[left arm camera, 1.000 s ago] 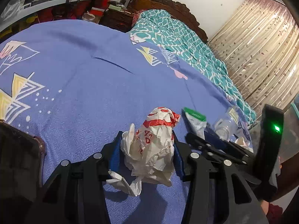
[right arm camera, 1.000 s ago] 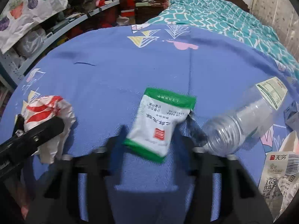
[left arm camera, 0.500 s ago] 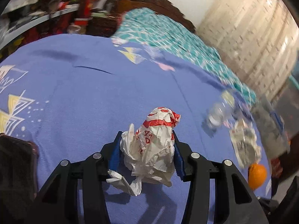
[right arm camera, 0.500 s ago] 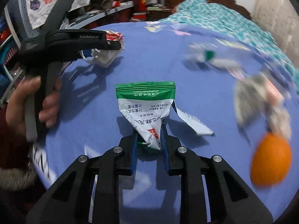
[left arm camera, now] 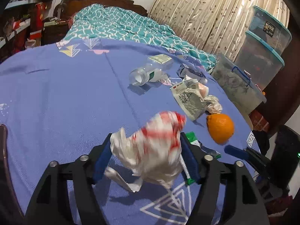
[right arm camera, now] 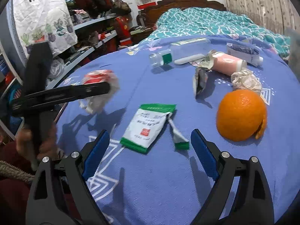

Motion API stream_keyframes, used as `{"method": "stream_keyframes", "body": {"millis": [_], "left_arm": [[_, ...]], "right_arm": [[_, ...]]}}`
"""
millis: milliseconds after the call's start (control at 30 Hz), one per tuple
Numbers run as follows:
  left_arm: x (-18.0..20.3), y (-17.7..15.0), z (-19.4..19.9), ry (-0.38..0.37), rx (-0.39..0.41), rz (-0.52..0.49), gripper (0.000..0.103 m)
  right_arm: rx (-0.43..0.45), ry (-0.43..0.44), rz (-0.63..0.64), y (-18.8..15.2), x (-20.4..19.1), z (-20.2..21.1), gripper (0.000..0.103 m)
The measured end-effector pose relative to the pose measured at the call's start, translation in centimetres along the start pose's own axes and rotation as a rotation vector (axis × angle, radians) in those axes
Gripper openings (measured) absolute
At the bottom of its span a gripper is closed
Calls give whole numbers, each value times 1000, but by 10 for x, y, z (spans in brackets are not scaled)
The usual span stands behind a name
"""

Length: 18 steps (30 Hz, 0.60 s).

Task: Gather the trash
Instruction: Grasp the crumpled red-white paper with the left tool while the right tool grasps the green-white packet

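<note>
Left tongs (left arm camera: 146,155) clamped on a crumpled red-and-white wrapper (left arm camera: 150,146), held clear above the blue sheet (left arm camera: 65,93); wrapper blurred, so exact grip depth hard to judge. Right tongs (right arm camera: 150,146) spread wide, holding nothing, hovering low over the green-and-white sachet (right arm camera: 148,127), which lies flat on the sheet between the blue pads (right arm camera: 97,150). Torn strip (right arm camera: 177,135) just beside the sachet's right edge, inside the jaw span too. Orange (right arm camera: 241,115) near the right pad, apart from it. Further out: clear bottle (right arm camera: 180,54) on its side, pink tube (right arm camera: 226,63), crumpled paper (right arm camera: 245,79), grey packet (right arm camera: 199,81), all loose on the bed.

For a clean pick, probably best to: lower until the pad tips press lightly into the sheet, centre on the sachet's lower half, close slowly so the thin film buckles upward into the pads rather than sliding out. Worth keeping the right pad off the orange, and avoiding pinching the fabric along with the sachet. No bin visible; drop-off spot unknown.
</note>
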<state>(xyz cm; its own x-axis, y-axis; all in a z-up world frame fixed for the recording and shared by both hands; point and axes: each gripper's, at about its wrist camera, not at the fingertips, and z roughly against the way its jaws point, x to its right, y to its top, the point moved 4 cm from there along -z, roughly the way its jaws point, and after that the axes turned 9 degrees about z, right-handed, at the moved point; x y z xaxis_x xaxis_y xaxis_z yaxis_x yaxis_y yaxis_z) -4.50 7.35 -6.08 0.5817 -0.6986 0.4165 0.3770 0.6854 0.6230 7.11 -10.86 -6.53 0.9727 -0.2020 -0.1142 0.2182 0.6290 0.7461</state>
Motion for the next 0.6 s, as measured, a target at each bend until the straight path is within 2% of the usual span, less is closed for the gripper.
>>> {"method": "stream_keyframes", "body": {"millis": [67,100,267,367,433,467,500,533,600], "left_arm": [[2,-1,3,20,5,0,81],[2,0,3,27,5,3,82],[0,-5,-3,70,-30,18,82],[0,-9,-7,99,-43,9,83],[-1,-11,-10,131,-50,1,81],[-2,-13,-12,147,-56,-4,79],[-2,-15,-13,153,-61,-7,69],[-3,-17,-16,141,-76,-6,63],[0,-18,-15,132,-77,-2,49]], "right_arm": [[2,-9,-4,7,6,-7,88],[-4,-11,-11,10,9,-13,89],[-79,32,-9,15,2,-42,89],[-147,14,65,11,-12,-57,89],[-150,-14,98,9,-18,-59,85],[-149,-29,118,7,-21,-59,73],[-145,-41,135,6,-23,-57,60],[-141,-43,144,5,-26,-55,55],[-131,-12,135,2,-26,-50,33]]}}
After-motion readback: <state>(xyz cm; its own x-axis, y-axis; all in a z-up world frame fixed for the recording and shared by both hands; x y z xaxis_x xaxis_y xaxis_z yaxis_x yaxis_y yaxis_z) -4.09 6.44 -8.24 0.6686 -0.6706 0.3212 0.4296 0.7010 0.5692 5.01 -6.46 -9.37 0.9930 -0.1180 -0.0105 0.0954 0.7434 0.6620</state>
